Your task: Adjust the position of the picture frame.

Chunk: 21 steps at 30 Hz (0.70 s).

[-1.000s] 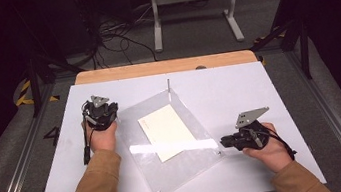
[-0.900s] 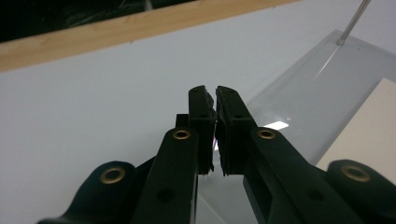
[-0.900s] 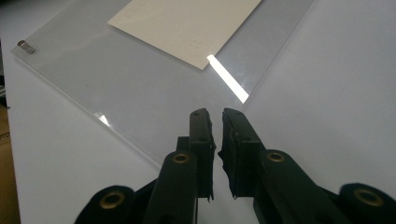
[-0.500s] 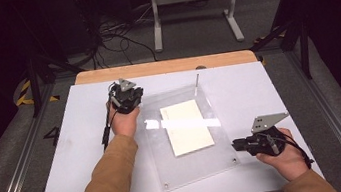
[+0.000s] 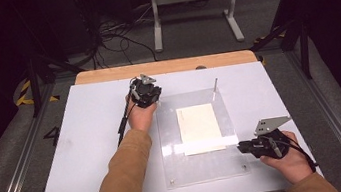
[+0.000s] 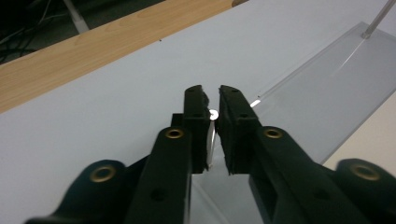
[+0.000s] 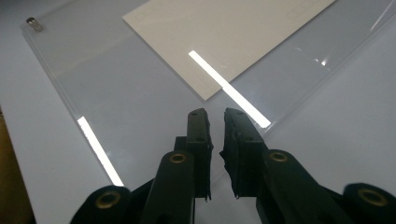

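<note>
Nearest to me, my right gripper [image 5: 243, 146] sits at the right edge of the clear plastic sheet [image 5: 203, 164], low on the white table [image 5: 90, 152]. In the right gripper view its jaws stand a narrow slit apart over the sheet's edge; I cannot tell whether the pads pinch the sheet or merely hang above it. The hand [image 5: 288, 160] behind it rests on the table top.

The sheet lies flat on the table, squared to its edges, with a cream sheet of paper [image 5: 200, 128] under or inside it. A bright strip of reflected light crosses the paper's near end. Small metal studs [image 5: 172, 181] mark the sheet's near corners, and a thin metal pin [image 5: 215, 88] stands at the far right corner.

Farther off, my left gripper [image 5: 151, 98] is at the sheet's far left corner. In the left gripper view its jaws have just been opening and now stand slightly parted, with the thin corner edge and a stud [image 6: 213, 113] between them; the pads do not appear to press on it, so I read that grip as let go.

Beyond the table runs a wooden strip [image 5: 164, 66], then a dark floor with cables [image 5: 114, 33].
</note>
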Each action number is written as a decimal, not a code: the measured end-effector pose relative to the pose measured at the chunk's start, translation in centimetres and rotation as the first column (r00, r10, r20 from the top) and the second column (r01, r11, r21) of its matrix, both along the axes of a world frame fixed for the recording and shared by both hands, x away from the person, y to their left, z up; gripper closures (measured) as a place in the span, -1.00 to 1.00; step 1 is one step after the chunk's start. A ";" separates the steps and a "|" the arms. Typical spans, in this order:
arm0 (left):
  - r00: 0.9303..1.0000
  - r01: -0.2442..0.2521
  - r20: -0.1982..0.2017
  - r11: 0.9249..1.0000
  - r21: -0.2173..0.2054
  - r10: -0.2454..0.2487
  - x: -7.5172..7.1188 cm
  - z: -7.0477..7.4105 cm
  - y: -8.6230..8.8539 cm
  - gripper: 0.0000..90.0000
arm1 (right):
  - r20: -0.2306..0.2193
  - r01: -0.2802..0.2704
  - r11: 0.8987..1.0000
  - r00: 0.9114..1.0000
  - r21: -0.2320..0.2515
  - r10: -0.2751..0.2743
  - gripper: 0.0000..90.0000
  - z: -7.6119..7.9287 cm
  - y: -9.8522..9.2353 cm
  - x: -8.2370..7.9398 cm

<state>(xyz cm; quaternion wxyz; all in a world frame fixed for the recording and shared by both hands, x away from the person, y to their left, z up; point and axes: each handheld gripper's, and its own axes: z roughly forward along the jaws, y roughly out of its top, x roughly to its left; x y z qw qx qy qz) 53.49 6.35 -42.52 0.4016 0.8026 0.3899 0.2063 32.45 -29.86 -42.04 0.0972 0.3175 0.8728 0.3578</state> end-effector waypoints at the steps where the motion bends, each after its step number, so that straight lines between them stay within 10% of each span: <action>1: 1.000 -0.010 0.012 1.000 0.022 0.010 -0.3 0.2 0.1 0.68 | -0.001 0.008 1.000 1.000 -0.010 -0.008 0.78 -0.1 0.0 0.1; 4: 0.999 -0.014 0.052 0.997 0.080 0.010 -1.2 0.5 0.6 0.56 | -0.009 0.034 0.999 0.999 -0.042 -0.035 0.79 -0.4 -0.3 0.3; 10: 0.996 0.072 0.046 0.997 -0.004 -0.072 -5.0 1.3 2.7 0.51 | -0.042 0.031 0.997 0.999 -0.077 -0.034 0.74 -0.8 -0.3 0.5; 21: 0.966 0.256 0.042 0.966 -0.043 -0.255 -13.8 1.3 4.8 0.47 | -0.088 -0.114 0.987 0.991 -0.114 0.104 0.68 0.3 0.7 -1.7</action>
